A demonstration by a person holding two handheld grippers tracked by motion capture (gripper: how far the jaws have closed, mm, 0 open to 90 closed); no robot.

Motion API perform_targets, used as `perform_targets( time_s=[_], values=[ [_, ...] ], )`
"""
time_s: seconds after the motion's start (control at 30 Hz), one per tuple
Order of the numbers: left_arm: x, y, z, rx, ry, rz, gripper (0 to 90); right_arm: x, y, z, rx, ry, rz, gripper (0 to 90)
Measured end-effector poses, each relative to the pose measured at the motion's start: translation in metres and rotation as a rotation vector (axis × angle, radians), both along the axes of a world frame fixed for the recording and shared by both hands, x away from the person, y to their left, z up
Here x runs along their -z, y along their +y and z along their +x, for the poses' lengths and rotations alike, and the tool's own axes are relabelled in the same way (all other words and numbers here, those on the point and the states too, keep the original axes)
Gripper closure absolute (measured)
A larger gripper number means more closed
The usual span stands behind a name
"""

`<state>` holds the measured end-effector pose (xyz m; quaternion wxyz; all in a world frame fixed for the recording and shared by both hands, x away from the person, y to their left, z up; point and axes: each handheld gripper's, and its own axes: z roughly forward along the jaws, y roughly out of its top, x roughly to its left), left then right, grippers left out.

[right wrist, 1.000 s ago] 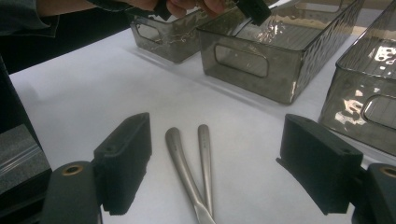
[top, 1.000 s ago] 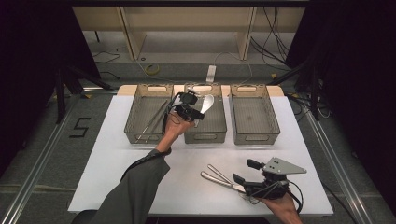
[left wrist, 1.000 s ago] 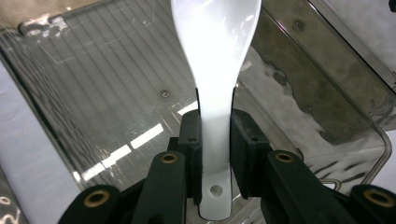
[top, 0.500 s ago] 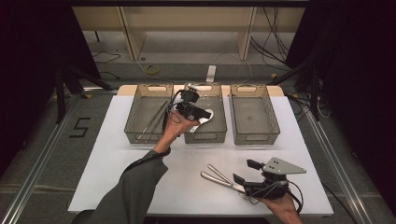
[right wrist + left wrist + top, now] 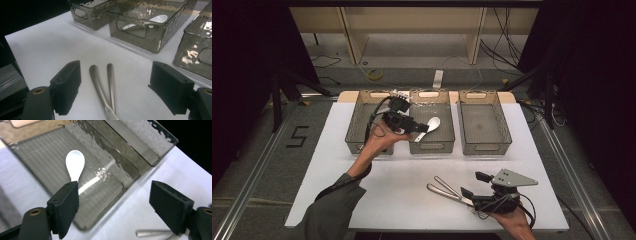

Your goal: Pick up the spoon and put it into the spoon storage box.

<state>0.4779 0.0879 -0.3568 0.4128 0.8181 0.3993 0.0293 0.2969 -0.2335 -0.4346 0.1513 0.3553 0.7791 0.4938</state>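
A: Where's the white spoon (image 5: 429, 126) rn?

B: Lying in the middle bin (image 5: 432, 147), bowl toward the far right of it, handle pointing back at the left gripper (image 5: 414, 127). In the left gripper view the spoon (image 5: 75, 165) lies on the bin floor past the left pad, jaws wide apart, nothing between them. Looks to me like a drop-off just done.

A: So left's fine. Best way to finish?

B: Lift straight up w/ jaws apart so a pad doesn't clip the bin wall or drag the handle, then clear toward the table (image 5: 337, 165).

A: And the right gripper (image 5: 472, 196)?

B: Low near the front edge, jaws spread, pointing at two metal utensils (image 5: 447, 190). In the right gripper view their handles (image 5: 102, 82) cross between the pads, not gripped.

A: Take both?

B: I'd take one. They overlap where they cross, so pinching there prob grabs both or flips one. Go for a single handle end where they fan apart, pads on either side, close firmly, lift level.

A: Which bin?

B: Can't tell from here.
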Motion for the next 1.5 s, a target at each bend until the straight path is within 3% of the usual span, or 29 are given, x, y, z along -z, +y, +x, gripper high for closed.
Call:
perform_targets(
  time_s=[0.13,0.2,0.3,0.33,0.5,0.63,0.73,0.93,1.2,1.5],
  values=[
    [0.003,0.014,-0.015,-0.005,-0.023,-0.021,22.3,0.000,0.002,0.000,-0.008,-0.003,-0.024,25.4],
    [0.005,0.029,-0.029,-0.020,-0.058,-0.057,22.2,0.000,0.004,0.001,-0.016,0.009,-0.035,25.1],
    [0.006,0.037,-0.037,-0.023,-0.084,-0.035,21.1,0.000,0.006,0.002,-0.034,0.025,-0.054,25.1],
    [0.008,0.041,-0.041,-0.031,-0.093,-0.058,21.2,0.000,0.007,0.003,-0.037,0.033,-0.063,25.0],
    [0.022,0.054,-0.062,-0.032,-0.106,-0.104,18.8,0.000,0.011,0.006,-0.083,0.070,-0.129,25.0],
    [0.037,0.065,-0.081,-0.042,-0.142,-0.082,18.5,0.001,0.018,0.009,-0.117,0.085,-0.185,25.1],
    [0.046,0.074,-0.091,-0.047,-0.143,-0.109,18.4,0.002,0.023,0.012,-0.141,0.104,-0.227,25.3],
    [0.049,0.083,-0.110,-0.056,-0.195,-0.134,18.3,0.004,0.032,0.018,-0.182,0.132,-0.296,26.5],
    [0.051,0.083,-0.122,-0.036,-0.225,-0.114,17.3,0.011,0.042,0.024,-0.217,0.151,-0.377,26.5],
    [0.053,0.085,-0.127,-0.042,-0.249,-0.090,16.6,0.010,0.042,0.026,-0.217,0.149,-0.430,26.4]
  ],
)
